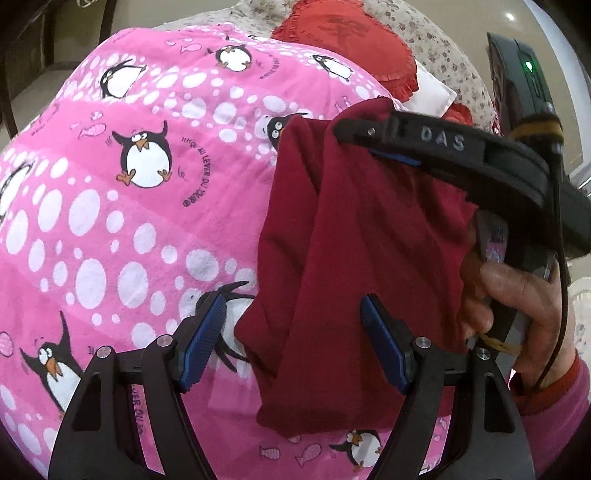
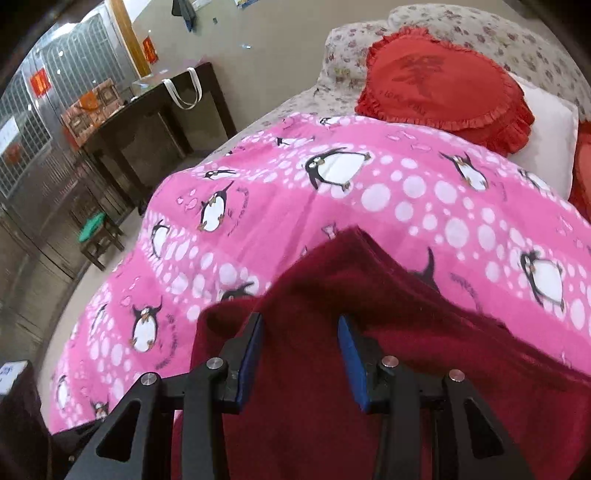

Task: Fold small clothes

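Soft maroon garment hanging over the fleecy pink penguin blanket

Your right gripper pinches the limp, folded cloth aloft; your left gripper is spread, blue ribbed pads grasping nothing.

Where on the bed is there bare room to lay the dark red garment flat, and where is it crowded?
The pink penguin blanket lies bare from the dark red garment out to the blanket's far edge and the side toward the dark table. It is crowded at the head: the red ruffled cushion, white pillow and floral bedding.
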`<state>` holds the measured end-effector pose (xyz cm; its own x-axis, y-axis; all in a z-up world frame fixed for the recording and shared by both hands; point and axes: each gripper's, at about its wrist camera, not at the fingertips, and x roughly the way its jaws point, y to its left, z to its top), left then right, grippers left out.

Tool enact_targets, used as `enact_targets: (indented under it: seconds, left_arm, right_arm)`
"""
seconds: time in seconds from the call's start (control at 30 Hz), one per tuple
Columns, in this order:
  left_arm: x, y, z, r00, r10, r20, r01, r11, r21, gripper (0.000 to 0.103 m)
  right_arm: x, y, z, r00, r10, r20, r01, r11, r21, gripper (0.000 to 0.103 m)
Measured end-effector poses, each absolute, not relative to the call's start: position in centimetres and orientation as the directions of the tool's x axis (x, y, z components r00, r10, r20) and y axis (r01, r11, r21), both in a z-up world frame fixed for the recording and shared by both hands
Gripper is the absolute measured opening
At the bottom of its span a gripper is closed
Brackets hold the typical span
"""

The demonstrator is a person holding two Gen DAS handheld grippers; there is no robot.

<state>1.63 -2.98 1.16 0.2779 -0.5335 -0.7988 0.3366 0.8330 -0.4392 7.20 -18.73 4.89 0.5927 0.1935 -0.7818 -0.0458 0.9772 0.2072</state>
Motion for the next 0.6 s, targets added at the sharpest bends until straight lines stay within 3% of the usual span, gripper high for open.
enact_targets:
  seconds: [0.1, 0.23, 0.33, 0.4, 0.6]
  left_arm:
    - [1.3, -2.8, 1.2, 0.281, -0.537, -0.795, 0.341, 0.831, -0.440, 0.076]
    - [0.7, -2.0, 1.1, 0.284, -0.551, -0.785, 0.339, 0.823, -0.456, 0.076]
    - [-0.2, -1.1, 0.7, 0.290, -0.565, -0.772, 0.329, 0.817, -0.474, 0.076]
    - [-0.7, -0.6, 0.5, 0.292, -0.571, -0.767, 0.324, 0.814, -0.483, 0.076]
    - [-1.8, 0.4, 0.4, 0.299, -0.579, -0.759, 0.345, 0.807, -0.480, 0.076]
  right_arm:
    - [7.9, -18.7, 5.1, 0.570, 0.190, -0.799, -0.031, 0.977, 0.210, 0.046]
    - [6.9, -19.4, 5.9, 0.544, 0.268, -0.796, 0.010, 0.946, 0.325, 0.052]
    - [6.5, -18.1, 6.2, 0.523, 0.310, -0.794, -0.004, 0.932, 0.362, 0.070]
    - [6.9, -16.4, 5.9, 0.485, 0.276, -0.830, -0.010, 0.950, 0.311, 0.075]
    - [8.3, -13.2, 3.9, 0.441, 0.096, -0.892, 0.024, 0.993, 0.119, 0.078]
